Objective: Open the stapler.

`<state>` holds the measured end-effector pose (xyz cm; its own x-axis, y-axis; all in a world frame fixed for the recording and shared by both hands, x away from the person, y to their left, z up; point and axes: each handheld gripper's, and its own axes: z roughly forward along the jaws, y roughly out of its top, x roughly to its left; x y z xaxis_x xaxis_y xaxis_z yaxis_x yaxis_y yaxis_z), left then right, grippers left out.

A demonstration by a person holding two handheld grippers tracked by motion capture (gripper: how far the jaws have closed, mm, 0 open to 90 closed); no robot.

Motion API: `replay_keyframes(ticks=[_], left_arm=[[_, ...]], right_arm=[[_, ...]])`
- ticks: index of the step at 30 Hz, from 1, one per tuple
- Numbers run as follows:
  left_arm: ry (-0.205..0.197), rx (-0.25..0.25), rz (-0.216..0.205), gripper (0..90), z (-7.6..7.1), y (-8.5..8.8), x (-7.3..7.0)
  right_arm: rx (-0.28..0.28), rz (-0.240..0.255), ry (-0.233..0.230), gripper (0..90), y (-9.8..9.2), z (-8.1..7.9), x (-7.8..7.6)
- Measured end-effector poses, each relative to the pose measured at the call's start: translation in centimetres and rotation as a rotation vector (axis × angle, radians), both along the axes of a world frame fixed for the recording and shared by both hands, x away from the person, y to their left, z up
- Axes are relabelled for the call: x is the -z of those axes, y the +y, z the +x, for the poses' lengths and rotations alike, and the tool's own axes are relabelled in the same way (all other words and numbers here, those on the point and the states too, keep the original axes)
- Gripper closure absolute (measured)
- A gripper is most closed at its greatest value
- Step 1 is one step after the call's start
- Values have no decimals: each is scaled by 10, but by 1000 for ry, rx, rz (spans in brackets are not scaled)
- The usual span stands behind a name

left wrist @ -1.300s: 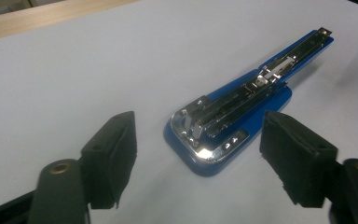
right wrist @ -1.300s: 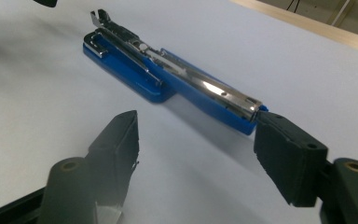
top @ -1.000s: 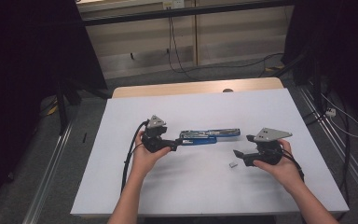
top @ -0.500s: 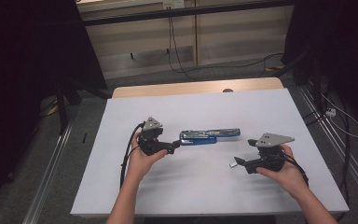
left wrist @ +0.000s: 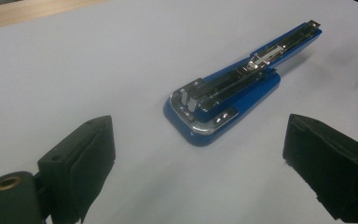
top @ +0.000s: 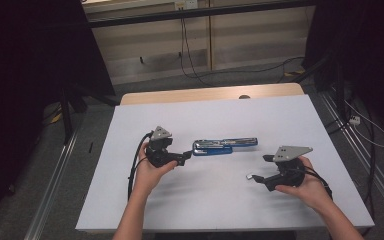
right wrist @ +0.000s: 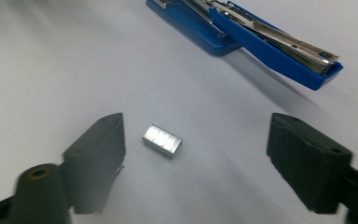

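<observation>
Here the right hand-held gripper [right wrist: 196, 154] gapes wide (jaws just closing slightly) around the staple block [right wrist: 162, 140], untouched.

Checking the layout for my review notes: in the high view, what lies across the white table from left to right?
Left gripper → opened blue stapler with metal magazine → small silver block of staples → right gripper.

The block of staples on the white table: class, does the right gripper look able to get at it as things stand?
Probably yes. The block of staples lies flat on bare table between the open jaws of the right gripper, untouched. Nothing lies across the way; the blue stapler sits farther off.
</observation>
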<state>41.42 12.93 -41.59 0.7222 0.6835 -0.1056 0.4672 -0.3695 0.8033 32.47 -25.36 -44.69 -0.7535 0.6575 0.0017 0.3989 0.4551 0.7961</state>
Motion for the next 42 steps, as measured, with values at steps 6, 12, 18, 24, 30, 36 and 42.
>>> replay_keyframes(ticks=[6,12,18,24,30,36,42], left_arm=[[5,-7,3,97,0,1,0],[10,-4,10,101,1,2,0],[12,-15,3,109,1,2,1],[11,-12,13,112,2,2,1],[13,-21,9,113,1,2,1],[15,-27,7,113,2,2,2],[10,-26,12,115,2,2,2]], right_arm=[[-56,-41,9,360,8,2,7],[-98,-69,13,444,15,4,10],[-130,-92,23,489,22,7,14],[-149,-91,34,535,23,7,15],[-160,-86,55,607,18,4,14],[-170,-90,65,701,14,-1,13],[-162,-93,59,679,16,0,13]])
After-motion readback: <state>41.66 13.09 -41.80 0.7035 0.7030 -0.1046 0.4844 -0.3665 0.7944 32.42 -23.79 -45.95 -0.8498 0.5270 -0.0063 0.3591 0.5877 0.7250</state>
